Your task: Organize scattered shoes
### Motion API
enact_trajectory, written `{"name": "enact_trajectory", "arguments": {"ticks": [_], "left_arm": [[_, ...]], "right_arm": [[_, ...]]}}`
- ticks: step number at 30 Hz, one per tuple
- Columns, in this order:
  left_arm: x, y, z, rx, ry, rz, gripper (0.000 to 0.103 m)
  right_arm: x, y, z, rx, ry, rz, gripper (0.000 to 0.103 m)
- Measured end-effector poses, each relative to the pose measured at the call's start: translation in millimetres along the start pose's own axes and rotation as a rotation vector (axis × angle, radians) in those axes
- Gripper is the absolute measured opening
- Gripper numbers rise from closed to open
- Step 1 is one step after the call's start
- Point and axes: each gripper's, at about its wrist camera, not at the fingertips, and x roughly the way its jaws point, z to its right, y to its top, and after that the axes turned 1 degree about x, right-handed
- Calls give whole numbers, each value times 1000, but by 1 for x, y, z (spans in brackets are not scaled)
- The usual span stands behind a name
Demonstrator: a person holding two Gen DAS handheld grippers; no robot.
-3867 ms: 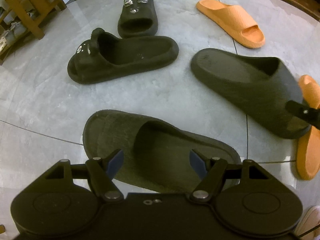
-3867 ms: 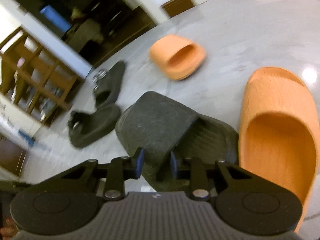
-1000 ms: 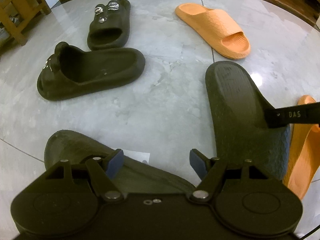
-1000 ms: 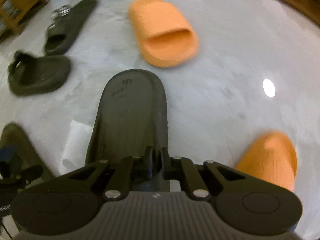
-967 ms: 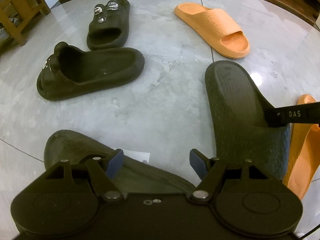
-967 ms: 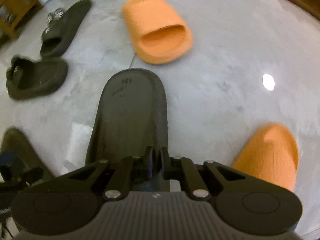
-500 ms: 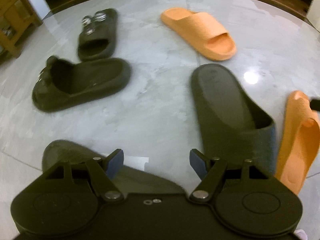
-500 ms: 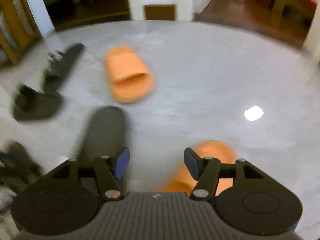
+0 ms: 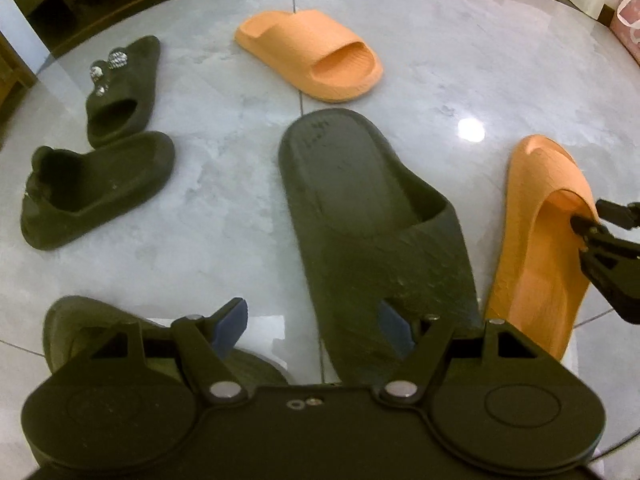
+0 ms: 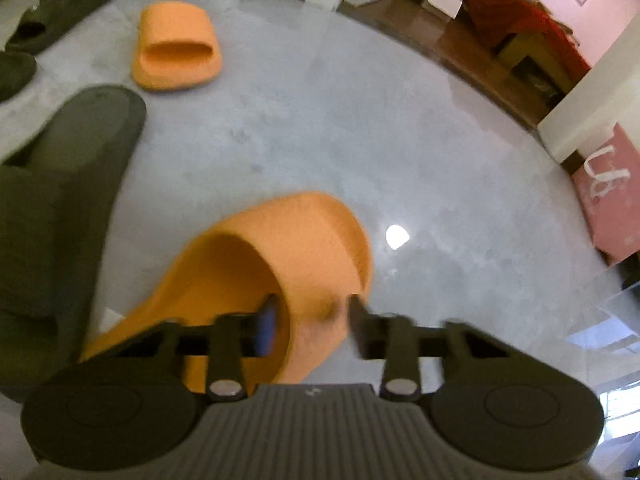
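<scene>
Grey marble floor point(image 9: 224, 216) carries six scattered slippers. Right gripper point(image 10: 312, 320): jaws closing around the strap of the near orange slipper point(image 10: 304, 240); blur hides whether the pads press yet. Left gripper point(image 9: 312, 324): jaws spread, empty, over the large dark slipper point(image 9: 372, 216). Second orange slipper point(image 9: 316, 56) lies farther off.

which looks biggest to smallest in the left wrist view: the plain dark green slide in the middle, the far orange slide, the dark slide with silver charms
1. Plain dark green slide, though it lies nearest the camera.
2. Far orange slide.
3. Dark slide with silver charms, near the frame's edge, so this rank is unsure.
</scene>
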Motion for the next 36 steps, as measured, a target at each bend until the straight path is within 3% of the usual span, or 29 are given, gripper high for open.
{"name": "enact_trajectory", "arguments": {"ticks": [2, 7, 14, 17, 20, 21, 22, 23, 26, 29, 36], "left_arm": [[0, 0, 1, -1, 2, 6, 73], [-7, 10, 11, -14, -10, 46, 73], [-9, 39, 49, -24, -72, 126, 73], [-1, 45, 68, -18, -111, 103, 73], [5, 44, 80, 13, -105, 87, 73], [5, 43, 81, 26, -94, 91, 73], [5, 43, 80, 28, -92, 87, 73], [5, 43, 78, 23, -90, 81, 73], [3, 44, 70, 1, -66, 71, 73], [-6, 47, 61, -27, -22, 92, 73], [-9, 61, 52, -45, 23, 115, 73]], "right_arm": [[-2, -9, 5, -27, 4, 58, 27], [-4, -6, 34, -2, -14, 105, 14], [17, 9, 81, -59, -97, 192, 14], [33, 3, 93, -84, -83, 179, 19], [40, -2, 100, -61, -88, 113, 36], [35, -4, 102, -50, -102, 110, 50], [25, -5, 104, -19, -118, 113, 62], [11, -6, 107, 27, -113, 126, 64], [-26, -7, 117, 219, 15, 181, 64], [-30, -1, 111, 350, 167, 177, 62], [43, 22, 93, 489, 118, 32, 48]]}}
